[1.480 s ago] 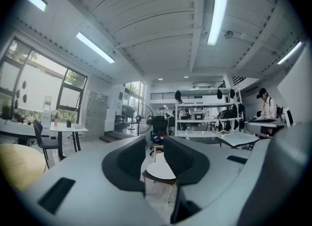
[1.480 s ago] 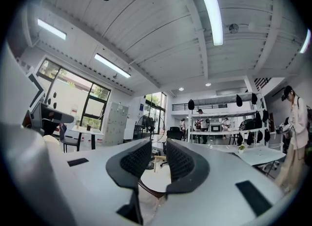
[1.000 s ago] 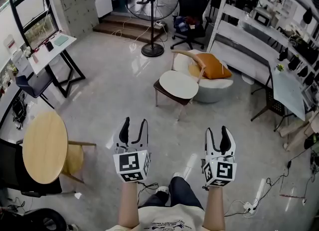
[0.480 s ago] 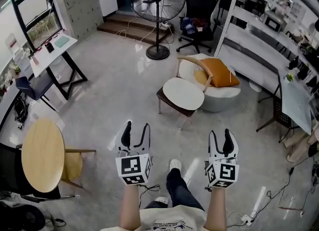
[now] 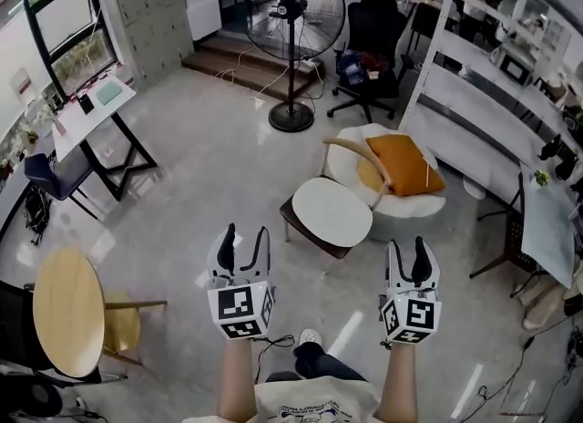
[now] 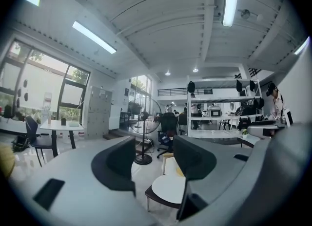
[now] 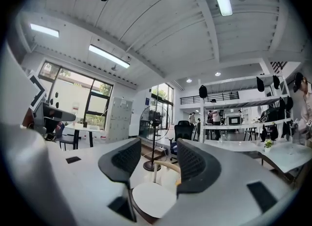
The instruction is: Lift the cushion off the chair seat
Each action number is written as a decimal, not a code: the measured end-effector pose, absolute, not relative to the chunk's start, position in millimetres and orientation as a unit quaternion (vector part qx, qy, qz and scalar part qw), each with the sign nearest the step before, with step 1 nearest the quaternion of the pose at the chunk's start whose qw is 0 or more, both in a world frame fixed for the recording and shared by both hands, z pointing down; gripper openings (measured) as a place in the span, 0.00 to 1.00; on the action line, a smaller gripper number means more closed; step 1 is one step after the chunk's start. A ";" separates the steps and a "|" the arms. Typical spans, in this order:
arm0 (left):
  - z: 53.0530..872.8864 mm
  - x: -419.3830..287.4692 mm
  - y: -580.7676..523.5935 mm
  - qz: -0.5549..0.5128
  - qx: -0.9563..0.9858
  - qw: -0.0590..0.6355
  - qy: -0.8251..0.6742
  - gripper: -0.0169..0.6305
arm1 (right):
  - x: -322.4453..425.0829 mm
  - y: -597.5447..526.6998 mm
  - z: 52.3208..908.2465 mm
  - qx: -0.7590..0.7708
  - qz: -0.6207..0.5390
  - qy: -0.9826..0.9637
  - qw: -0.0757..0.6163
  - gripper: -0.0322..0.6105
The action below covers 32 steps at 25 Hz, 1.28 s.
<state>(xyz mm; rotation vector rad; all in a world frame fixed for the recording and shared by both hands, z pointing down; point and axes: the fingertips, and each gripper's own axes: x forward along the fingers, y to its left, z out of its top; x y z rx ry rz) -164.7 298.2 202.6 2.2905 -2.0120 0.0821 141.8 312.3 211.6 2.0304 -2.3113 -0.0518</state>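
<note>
A round white cushion (image 5: pixel 332 211) lies on the dark seat of a chair with a curved wooden back (image 5: pixel 360 153), ahead on the floor. It also shows low between the jaws as the white cushion (image 6: pixel 168 191) in the left gripper view and the white cushion (image 7: pixel 153 198) in the right gripper view. My left gripper (image 5: pixel 246 233) and right gripper (image 5: pixel 408 248) are held side by side, well short of the chair. Both stand open with nothing between their jaws, as the left gripper (image 6: pixel 155 161) and right gripper (image 7: pixel 153 164) show in their own views.
Right behind the chair is a white pouf (image 5: pixel 410 204) with an orange pillow (image 5: pixel 403 164). A standing fan (image 5: pixel 293 117) and a black office chair (image 5: pixel 369 43) are farther back. White shelving (image 5: pixel 474 93) runs along the right, a round wooden table (image 5: pixel 60 312) sits at the left.
The chair, the pouf and the fan have come nearer and slid lower in the head view as the person walks toward them. Both grippers stay open and side by side.
</note>
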 end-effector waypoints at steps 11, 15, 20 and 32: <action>217.8 -133.9 161.0 0.044 0.738 0.051 -0.671 0.39 | 180.1 159.8 233.6 0.648 0.004 -0.761 0.040 0.41; 230.7 -134.1 115.5 0.054 0.738 0.061 -0.670 0.39 | 178.2 116.0 248.6 0.645 0.014 -0.762 0.051 0.41; 252.8 -136.1 45.3 0.061 0.743 0.072 -0.662 0.39 | 171.7 52.4 270.9 0.647 0.023 -0.760 0.065 0.41; 278.7 -143.5 -181.6 0.082 0.778 0.099 -0.615 0.39 | 162.5 -137.4 298.2 0.687 0.048 -0.719 0.092 0.43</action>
